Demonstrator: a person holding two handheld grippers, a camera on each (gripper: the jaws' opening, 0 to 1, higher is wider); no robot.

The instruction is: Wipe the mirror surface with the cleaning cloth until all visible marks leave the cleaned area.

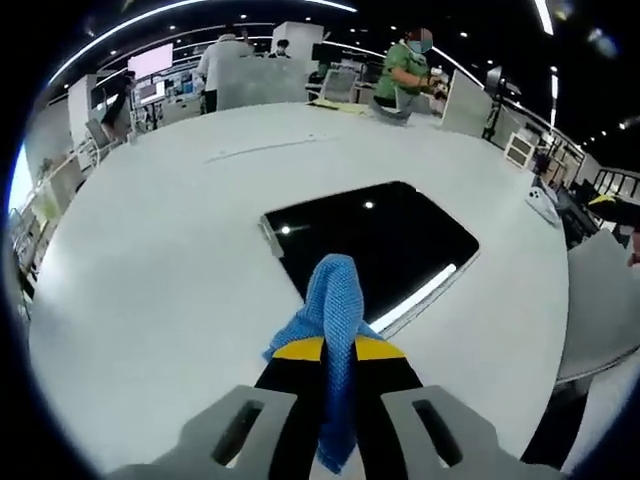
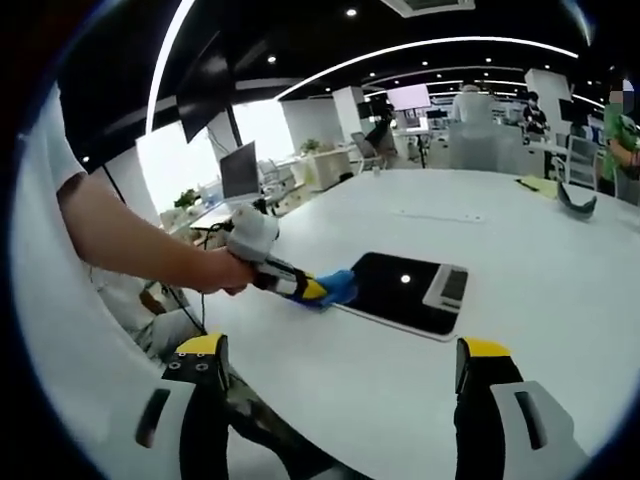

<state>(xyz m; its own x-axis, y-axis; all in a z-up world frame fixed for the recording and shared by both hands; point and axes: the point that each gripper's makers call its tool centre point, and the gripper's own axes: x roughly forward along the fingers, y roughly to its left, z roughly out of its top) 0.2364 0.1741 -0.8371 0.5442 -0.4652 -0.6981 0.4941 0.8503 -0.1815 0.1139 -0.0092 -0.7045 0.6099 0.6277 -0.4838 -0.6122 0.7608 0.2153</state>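
Observation:
A dark rectangular mirror [image 1: 385,240] lies flat on the white table [image 1: 150,260] and reflects ceiling lights. My left gripper [image 1: 338,350] is shut on a blue mesh cleaning cloth [image 1: 335,305], whose bunched end rests at the mirror's near edge. In the right gripper view the same mirror [image 2: 400,288] shows with a grey stand piece [image 2: 447,287] at its right end, and the cloth [image 2: 337,287] touches its left edge, held by the left gripper [image 2: 305,288] in a person's hand. My right gripper [image 2: 340,365] stands open over the table, well short of the mirror.
A white device [image 1: 543,203] lies near the table's right edge. Papers and a dark object [image 2: 575,198] sit at the far side. People stand at desks beyond the table [image 1: 405,70]. A person's arm [image 2: 130,240] reaches in from the left.

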